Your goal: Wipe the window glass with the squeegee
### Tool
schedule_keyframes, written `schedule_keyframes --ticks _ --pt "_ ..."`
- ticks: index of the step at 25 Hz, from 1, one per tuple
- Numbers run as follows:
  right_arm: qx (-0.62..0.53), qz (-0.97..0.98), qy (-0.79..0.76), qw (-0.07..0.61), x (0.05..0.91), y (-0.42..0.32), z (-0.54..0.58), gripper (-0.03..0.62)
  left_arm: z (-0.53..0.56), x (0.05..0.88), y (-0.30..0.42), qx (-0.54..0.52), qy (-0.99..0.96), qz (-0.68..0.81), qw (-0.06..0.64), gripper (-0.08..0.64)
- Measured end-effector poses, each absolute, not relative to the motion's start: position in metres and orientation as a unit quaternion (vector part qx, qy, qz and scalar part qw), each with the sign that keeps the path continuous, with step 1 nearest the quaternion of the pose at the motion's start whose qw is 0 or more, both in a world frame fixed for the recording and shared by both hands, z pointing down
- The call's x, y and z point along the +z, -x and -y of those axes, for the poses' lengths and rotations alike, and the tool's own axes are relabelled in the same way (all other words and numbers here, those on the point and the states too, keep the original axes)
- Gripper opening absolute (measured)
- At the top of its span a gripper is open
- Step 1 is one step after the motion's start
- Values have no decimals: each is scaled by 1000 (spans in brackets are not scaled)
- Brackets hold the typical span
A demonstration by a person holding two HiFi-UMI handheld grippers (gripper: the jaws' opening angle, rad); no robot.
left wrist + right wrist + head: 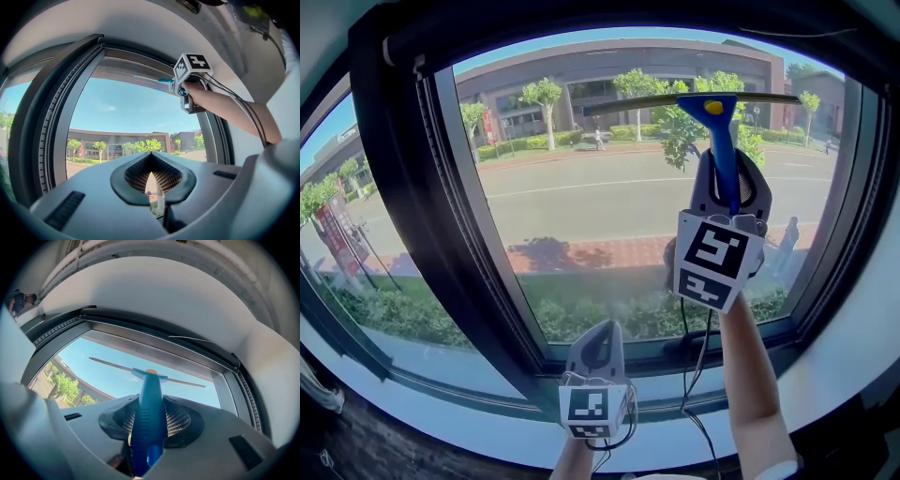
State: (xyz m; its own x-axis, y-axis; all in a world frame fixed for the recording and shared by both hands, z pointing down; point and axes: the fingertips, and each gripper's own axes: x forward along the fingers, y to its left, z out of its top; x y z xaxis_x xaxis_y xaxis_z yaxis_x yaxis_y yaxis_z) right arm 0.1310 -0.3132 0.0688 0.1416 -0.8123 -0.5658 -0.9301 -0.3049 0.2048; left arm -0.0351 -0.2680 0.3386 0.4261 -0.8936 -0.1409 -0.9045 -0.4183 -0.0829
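Observation:
A blue-handled squeegee (721, 141) with a long thin blade (675, 100) rests against the upper part of the window glass (581, 216). My right gripper (727, 178) is shut on its handle, held up high on an outstretched arm. The right gripper view has the handle (149, 420) running up between the jaws to the blade (117, 365) near the top of the pane. My left gripper (598, 349) sits low by the sill, shut with nothing between its jaws. Looking up from the left gripper view (152, 180), the right gripper (185, 86) and squeegee (161, 80) appear.
A dark window frame (441, 234) stands to the left of the pane, with another pane (356, 234) beyond it. A white sill (487, 431) runs along the bottom. A black cable (694, 375) hangs from the right gripper. Street, trees and a building lie outside.

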Motion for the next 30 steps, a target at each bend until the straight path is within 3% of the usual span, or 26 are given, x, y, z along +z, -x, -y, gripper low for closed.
schedule_keyframes --ticks 30 --pt "291 -578 759 77 126 -132 312 137 268 352 41 45 837 -543 51 3"
